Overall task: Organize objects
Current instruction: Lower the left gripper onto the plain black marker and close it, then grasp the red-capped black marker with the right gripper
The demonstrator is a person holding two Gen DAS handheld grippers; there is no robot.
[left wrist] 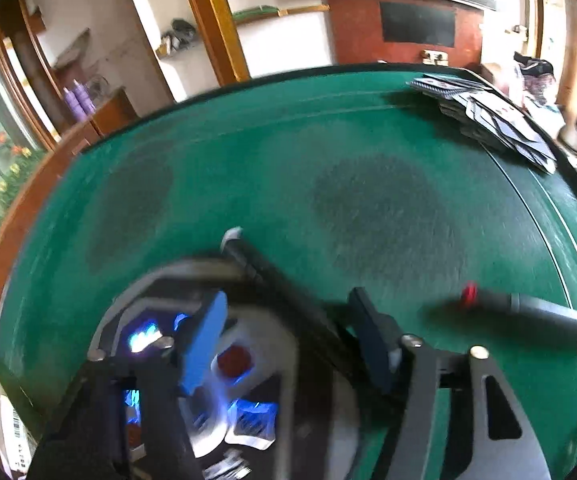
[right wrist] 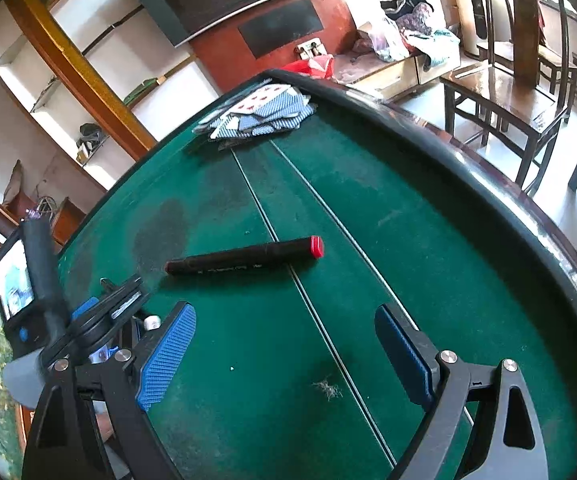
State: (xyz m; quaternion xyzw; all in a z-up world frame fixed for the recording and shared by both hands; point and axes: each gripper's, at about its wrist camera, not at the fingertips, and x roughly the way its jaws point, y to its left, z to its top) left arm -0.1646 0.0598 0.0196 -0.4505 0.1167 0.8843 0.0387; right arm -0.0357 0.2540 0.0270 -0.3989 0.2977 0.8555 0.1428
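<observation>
The work surface was a green felt-covered table [right wrist: 368,240] with a dark raised rim and two thin pale lines running along its length.

A black cylindrical marker with a red cap [right wrist: 244,259] lay flat on the felt, crossing the nearer pale line, red end pointing right in the right wrist view. The left wrist view showed the same marker [left wrist: 528,312] blurred, to the right of that tool and apart from it.

A loose heap of blue-backed playing cards [right wrist: 264,114] sat at the far end of the table near the rim, some turned face up with red pips showing. It also appeared in the left wrist view [left wrist: 488,116].

The right gripper [right wrist: 286,352] had its blue ribbed pads spread wide, nothing between them, above bare felt and short of the marker.

The left gripper [left wrist: 288,344] was blurred. Its jaws stood partly apart, one blue pad [left wrist: 204,344] on the left and a darker pad on the right. Between and beneath them lay a round grey container [left wrist: 160,280] holding cards, with a dark straight-edged object across it; I could not tell whether the pads pressed on anything. A small fluff clump [right wrist: 328,389] lay on the felt near the right tool.
</observation>
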